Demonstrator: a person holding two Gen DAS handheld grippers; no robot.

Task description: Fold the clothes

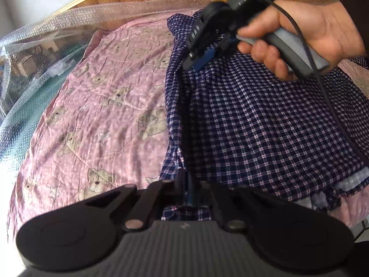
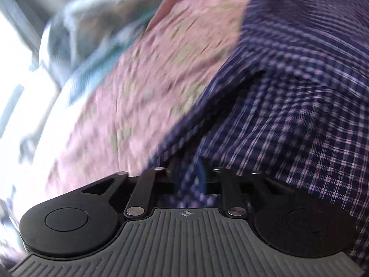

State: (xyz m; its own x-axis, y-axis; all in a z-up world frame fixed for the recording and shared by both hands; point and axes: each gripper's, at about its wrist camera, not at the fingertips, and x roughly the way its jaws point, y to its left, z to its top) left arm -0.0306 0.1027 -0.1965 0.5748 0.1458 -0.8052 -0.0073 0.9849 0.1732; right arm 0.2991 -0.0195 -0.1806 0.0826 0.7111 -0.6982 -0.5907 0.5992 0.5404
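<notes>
Left wrist view: the navy-and-pink checked cotton garment (image 1: pixel 265 120) lies on the pink bear-print quilt (image 1: pixel 103 97), its long folded edge running from 6 to 12 o'clock. The left gripper (image 1: pixel 188 191) pinches that edge at 6; the right gripper (image 1: pixel 196 62) bites it near 12.

Right wrist view: blurred; fingers (image 2: pixel 203 177) narrowed around checked cloth.

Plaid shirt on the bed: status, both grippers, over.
Left gripper shut on plaid shirt's near left edge. Right gripper on the far edge, fabric between its fingers; grip unclear. Shirt lies on teddy-bear bedspread. Nothing in the way.
</notes>
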